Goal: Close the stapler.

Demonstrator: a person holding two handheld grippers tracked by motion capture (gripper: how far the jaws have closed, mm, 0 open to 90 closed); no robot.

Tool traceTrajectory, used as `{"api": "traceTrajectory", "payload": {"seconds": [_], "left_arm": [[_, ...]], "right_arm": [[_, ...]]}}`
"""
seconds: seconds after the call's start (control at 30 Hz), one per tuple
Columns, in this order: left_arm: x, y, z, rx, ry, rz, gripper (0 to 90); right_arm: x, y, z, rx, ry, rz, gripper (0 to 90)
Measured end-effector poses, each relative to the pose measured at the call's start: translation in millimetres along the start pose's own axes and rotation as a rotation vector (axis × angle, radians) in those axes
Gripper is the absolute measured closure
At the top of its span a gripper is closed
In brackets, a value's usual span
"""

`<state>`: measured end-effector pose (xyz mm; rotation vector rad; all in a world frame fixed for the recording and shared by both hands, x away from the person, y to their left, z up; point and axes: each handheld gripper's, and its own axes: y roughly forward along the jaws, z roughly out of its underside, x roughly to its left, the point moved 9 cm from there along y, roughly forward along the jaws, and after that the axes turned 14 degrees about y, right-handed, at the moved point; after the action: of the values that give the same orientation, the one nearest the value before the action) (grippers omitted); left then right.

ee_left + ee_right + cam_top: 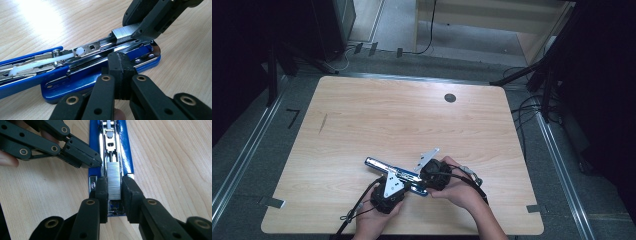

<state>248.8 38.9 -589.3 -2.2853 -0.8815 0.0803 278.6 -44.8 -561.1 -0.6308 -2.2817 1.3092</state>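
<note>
While opened, stapler (125, 152) holding staple strip (114, 178)

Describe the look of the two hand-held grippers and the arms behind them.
Both the left gripper and the right gripper are black, with flat linkage bars pinned by brass-coloured rivets and blocky, matte black fingertips. Each carries a grey three-cornered plate on top and trails a black cable. The forearms are bare, with no sleeves in sight.

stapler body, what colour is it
Glossy blue, with a chrome magazine; the stapler shows best in the left gripper view.
</note>
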Motion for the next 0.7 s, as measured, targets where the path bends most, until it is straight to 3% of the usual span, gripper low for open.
{"api": "traceTrajectory", "payload": {"seconds": [0.7], "left_arm": [[0.0, 0.2, -0.2, -0.002, 0.002, -0.002, 90.0]], "right_arm": [[2.1, 0.7, -7.0, 0.005, -0.003, 0.002, 77.5]]}}
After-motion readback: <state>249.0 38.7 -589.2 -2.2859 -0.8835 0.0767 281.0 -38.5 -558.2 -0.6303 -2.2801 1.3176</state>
